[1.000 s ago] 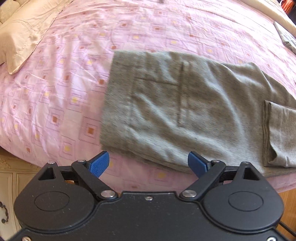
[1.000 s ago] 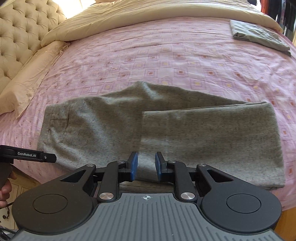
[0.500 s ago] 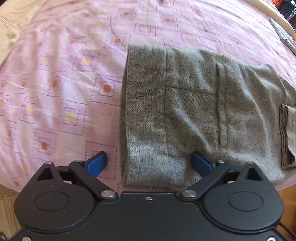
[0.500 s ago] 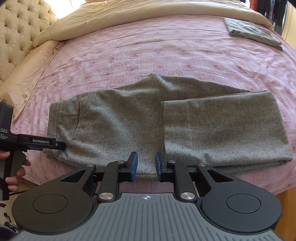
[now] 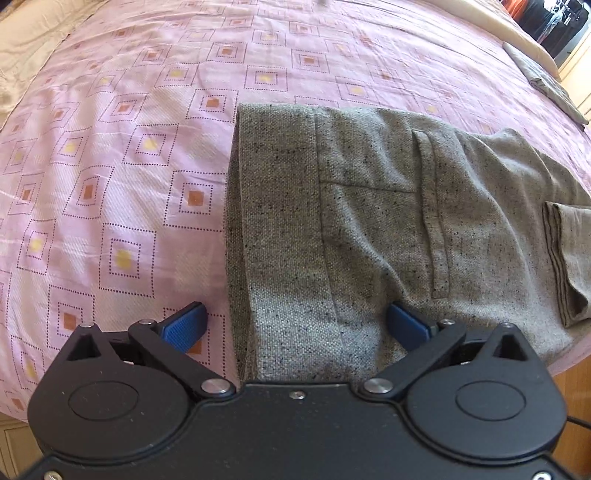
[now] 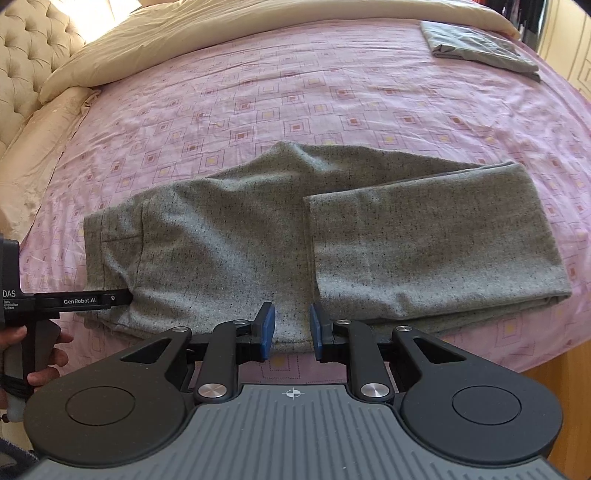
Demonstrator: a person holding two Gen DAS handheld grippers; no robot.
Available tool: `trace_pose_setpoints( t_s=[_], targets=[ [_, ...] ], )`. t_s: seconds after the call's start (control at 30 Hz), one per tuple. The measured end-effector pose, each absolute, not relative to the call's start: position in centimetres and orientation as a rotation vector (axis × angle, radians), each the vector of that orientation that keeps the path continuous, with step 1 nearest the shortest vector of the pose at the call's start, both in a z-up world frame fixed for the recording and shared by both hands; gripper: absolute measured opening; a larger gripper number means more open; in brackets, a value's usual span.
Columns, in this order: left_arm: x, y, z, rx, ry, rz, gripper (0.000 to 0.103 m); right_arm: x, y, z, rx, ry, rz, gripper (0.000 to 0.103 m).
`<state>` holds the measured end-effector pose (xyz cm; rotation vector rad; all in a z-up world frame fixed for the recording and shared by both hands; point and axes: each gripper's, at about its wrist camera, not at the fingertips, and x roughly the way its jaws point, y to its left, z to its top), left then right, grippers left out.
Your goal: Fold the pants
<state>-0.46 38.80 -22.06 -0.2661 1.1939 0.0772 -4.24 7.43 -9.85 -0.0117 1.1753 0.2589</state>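
Note:
Grey speckled pants [image 6: 221,240] lie across the pink sheet near the bed's front edge. Their legs are folded back over the middle, the hem edge [image 6: 310,243] running front to back. My left gripper [image 5: 295,325] stands wide open low over the waistband end [image 5: 280,221]. One blue pad is over the sheet, the other over the cloth, and neither presses. Its black finger [image 6: 92,300] shows at the left of the right wrist view, held by a hand [image 6: 44,354]. My right gripper [image 6: 291,328] hovers at the pants' near edge, its pads a narrow gap apart with nothing between them.
A folded grey garment [image 6: 476,48] lies at the far right of the bed. A cream duvet [image 6: 221,29], a pillow [image 6: 48,125] and a tufted headboard [image 6: 29,48] are at the back left. Wooden floor [image 6: 554,365] shows past the bed's near edge.
My left gripper has come down and closer to the waistband and its jaws have widened; the waistband corner now sits between the pads. The right gripper shifted slightly sideways, jaws unchanged.

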Motion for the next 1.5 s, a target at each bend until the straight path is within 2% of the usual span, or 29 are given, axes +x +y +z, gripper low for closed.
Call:
trace_pose_setpoints(
  t_s=[0.07, 0.1, 0.13, 0.23, 0.3, 0.4, 0.7, 0.83, 0.93, 1.2, 1.33, 1.47, 1.5],
  targets=[
    [-0.3, 39.2, -21.8, -0.307, 1.194, 0.048, 0.098, -4.3, 7.7, -10.1, 0.000, 1.185, 0.259, 0.020],
    [-0.5, 39.4, -21.4, -0.327, 1.179, 0.037, 0.082, -4.2, 7.7, -10.2, 0.008, 1.191, 0.259, 0.020],
    [-0.7, 39.7, -21.0, -0.358, 1.170, 0.004, 0.058, -4.2, 7.8, -10.4, 0.013, 1.196, 0.257, 0.020],
    [-1.0, 40.5, -19.7, -0.418, 1.166, 0.000, 0.035, -3.8, 8.1, -10.9, 0.013, 1.195, 0.258, 0.020],
    [-1.2, 40.6, -18.8, -0.407, 1.155, 0.001, 0.030, -3.3, 8.1, -11.4, 0.016, 1.188, 0.267, 0.020],
    [-1.1, 40.1, -17.1, -0.361, 1.135, 0.005, 0.017, -1.6, 8.2, -12.1, 0.008, 1.169, 0.266, 0.019],
    [-0.2, 39.7, -15.9, -0.327, 1.152, -0.005, 0.017, 6.6, 9.3, -14.9, -0.053, 1.132, 0.248, 0.013],
    [-0.2, 39.3, -15.5, -0.313, 1.146, 0.002, 0.017, 8.6, 10.5, -18.1, -0.132, 1.248, 0.251, 0.011],
    [-0.3, 38.9, -14.1, -0.322, 1.107, 0.005, 0.016, 8.6, 10.8, -18.7, -0.144, 1.236, 0.269, 0.005],
    [-0.5, 35.2, -8.7, -0.283, 1.001, 0.006, 0.014, 4.2, 7.4, -14.0, 0.026, 1.137, 0.369, 0.005],
    [-0.3, 31.8, -6.0, -0.256, 0.954, 0.023, 0.014, 1.5, 6.0, -15.1, 0.010, 1.212, 0.434, 0.005],
    [0.4, 27.1, -3.7, -0.180, 0.923, 0.028, 0.012, 0.9, 5.0, -19.3, 0.002, 1.424, 0.511, 0.005],
    [0.7, 25.5, -3.1, -0.152, 0.918, 0.024, 0.011, 0.7, 4.8, -19.0, -0.019, 1.385, 0.557, 0.003]
  ],
)
